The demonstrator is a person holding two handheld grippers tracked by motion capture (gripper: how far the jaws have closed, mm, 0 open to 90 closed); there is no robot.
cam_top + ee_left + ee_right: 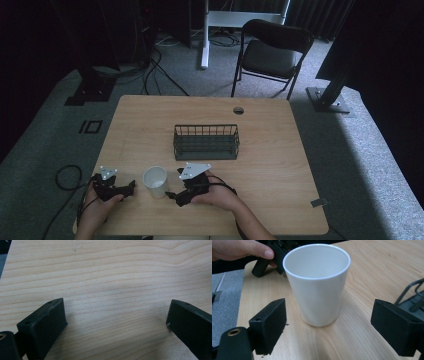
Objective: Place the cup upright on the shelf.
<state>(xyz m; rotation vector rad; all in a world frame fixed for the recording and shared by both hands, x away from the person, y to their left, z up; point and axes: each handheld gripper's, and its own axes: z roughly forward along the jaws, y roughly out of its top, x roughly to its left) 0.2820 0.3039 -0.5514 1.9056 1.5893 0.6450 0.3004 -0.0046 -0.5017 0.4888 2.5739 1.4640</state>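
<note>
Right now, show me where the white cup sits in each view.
High view: the cup stands near the table's front edge, between the two grippers.
Left gripper view: bare wooden table, no cup.
Right gripper view: centre, upright, ahead of the open jaws.
Shared landmark: the wire basket.

No text, label, brand, number or sign can be read anywhere.

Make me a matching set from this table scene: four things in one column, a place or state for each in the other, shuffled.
1. white cup
2. wire basket
3. folding chair
4. right tongs

a. mid-table, empty
b. on the carpet beyond the table
c. open, cup just ahead
d. upright between both tongs

Pairs: 1-d, 2-a, 3-b, 4-c
</note>
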